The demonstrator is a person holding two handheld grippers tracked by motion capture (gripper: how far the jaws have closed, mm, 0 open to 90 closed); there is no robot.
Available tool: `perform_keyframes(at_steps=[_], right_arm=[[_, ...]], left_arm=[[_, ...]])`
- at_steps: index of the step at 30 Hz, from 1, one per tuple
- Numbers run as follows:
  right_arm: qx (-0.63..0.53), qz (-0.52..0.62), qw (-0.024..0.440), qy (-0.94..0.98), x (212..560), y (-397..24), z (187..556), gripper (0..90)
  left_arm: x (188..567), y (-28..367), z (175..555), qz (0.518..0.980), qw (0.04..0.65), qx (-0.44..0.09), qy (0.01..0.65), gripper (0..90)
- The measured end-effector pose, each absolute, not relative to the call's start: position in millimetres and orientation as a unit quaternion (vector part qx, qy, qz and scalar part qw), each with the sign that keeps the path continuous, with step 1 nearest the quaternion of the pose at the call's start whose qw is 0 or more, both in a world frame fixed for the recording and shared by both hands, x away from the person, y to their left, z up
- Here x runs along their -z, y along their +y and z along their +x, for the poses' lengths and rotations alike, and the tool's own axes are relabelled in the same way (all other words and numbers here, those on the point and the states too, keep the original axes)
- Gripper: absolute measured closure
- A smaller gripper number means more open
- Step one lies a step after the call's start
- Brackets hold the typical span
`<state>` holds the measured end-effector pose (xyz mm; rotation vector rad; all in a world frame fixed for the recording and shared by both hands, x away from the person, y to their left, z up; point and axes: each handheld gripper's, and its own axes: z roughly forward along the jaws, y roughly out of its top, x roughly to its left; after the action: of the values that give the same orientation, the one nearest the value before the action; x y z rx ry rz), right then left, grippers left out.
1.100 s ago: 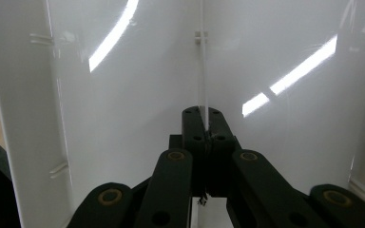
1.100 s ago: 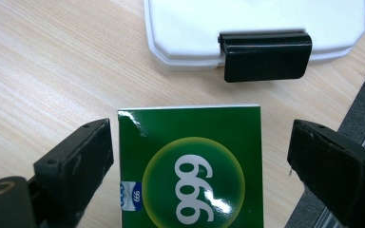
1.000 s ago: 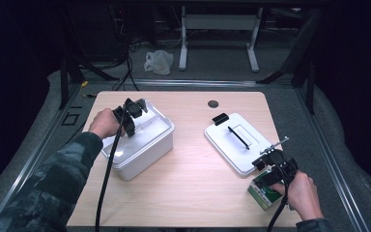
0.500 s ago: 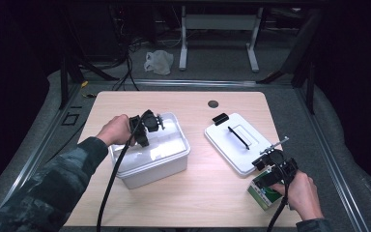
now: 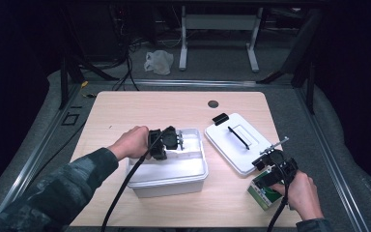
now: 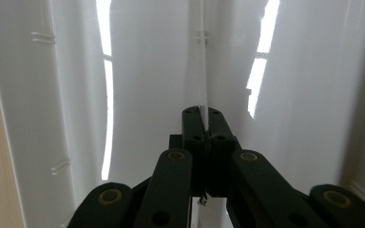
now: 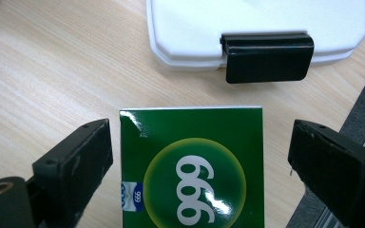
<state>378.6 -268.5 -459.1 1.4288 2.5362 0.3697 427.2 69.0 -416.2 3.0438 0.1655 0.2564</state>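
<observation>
Table (image 5: 125, 111) of pale wood holds a white bin (image 5: 169, 169) near its middle and a white lid (image 5: 236, 145) with a black handle lying flat to the right. Left gripper (image 5: 176, 141) has its jaws clamped on the bin's far wall (image 6: 202, 71). Right gripper (image 5: 270, 169), jaws spread, straddles a green box (image 7: 192, 166) at the near right corner without touching it.

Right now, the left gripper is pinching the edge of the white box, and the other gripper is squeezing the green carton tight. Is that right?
Not quite. The left gripper does pinch the white box wall. But the right gripper is open: in the right gripper view its jaws stand apart on either side of the green carton, with gaps showing.
</observation>
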Motion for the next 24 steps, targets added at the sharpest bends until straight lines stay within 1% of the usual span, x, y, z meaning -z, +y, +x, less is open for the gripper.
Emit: perform_keyframes(at_steps=[10,14,20,24], right_arm=[[-0.128,0.486,0.105,0.858,459,-269,378,7.3],[-0.127,0.487,0.106,0.858,459,-269,378,7.3],[-0.126,0.489,0.106,0.857,459,-270,378,7.4],[-0.125,0.487,0.106,0.858,459,-269,379,7.5]], left_arm=[[418,43,412,0.996,0.051,-0.067,0.022,89.3],[418,30,407,0.996,0.055,-0.068,0.012,89.3],[418,16,405,0.996,0.065,-0.067,0.016,89.2],[418,7,402,0.996,0.067,-0.066,0.007,89.2]])
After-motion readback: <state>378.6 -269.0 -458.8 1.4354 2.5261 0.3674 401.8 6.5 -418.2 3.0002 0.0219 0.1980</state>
